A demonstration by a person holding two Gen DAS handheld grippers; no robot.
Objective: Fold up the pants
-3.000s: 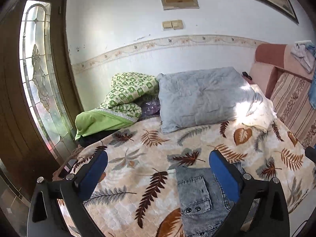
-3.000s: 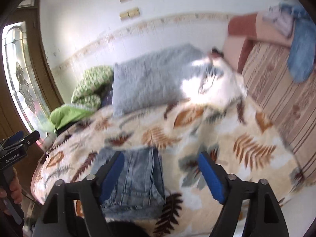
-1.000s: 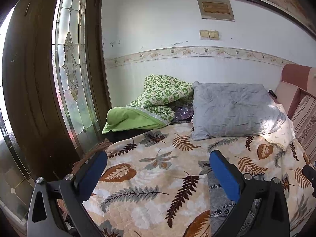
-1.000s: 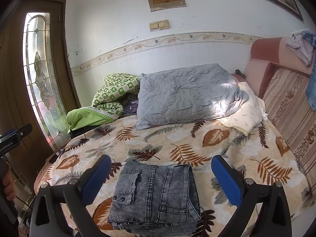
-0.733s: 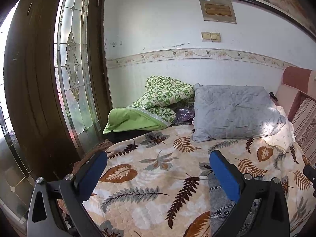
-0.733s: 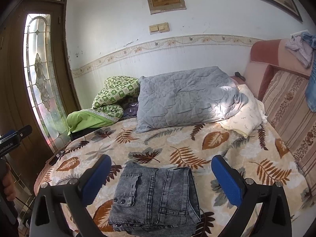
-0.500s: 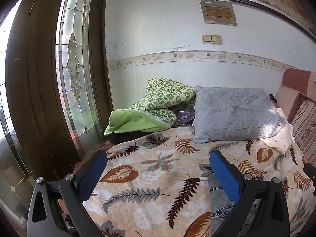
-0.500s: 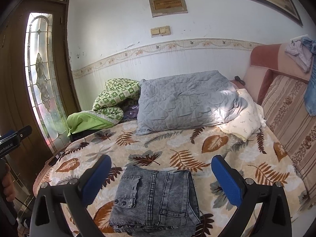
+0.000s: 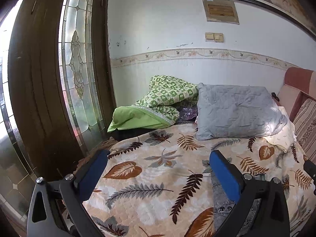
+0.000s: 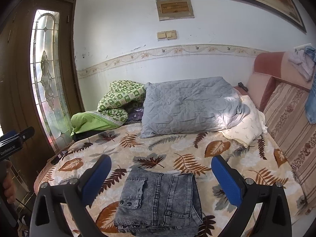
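Observation:
The grey denim pants [image 10: 160, 199] lie folded in a neat rectangular stack near the front edge of the bed, on the leaf-print blanket [image 10: 177, 150]. My right gripper [image 10: 161, 163] is open and empty, held above and just behind the stack. In the left wrist view only a strip of the pants [image 9: 221, 201] shows beside the right finger. My left gripper [image 9: 158, 158] is open and empty, held over the blanket [image 9: 150, 173] to the left of the pants.
A grey pillow [image 10: 189, 104], a cream pillow [image 10: 246, 126] and a green quilt bundle [image 10: 110, 108] lie at the head of the bed. A dark wooden door with stained glass [image 9: 77, 75] stands left. A striped sofa back [image 10: 290, 126] runs along the right.
Both grippers have drawn back and up from the bed, so more wall and door show. The left has swung leftward away from the pants. The folded pants have not moved.

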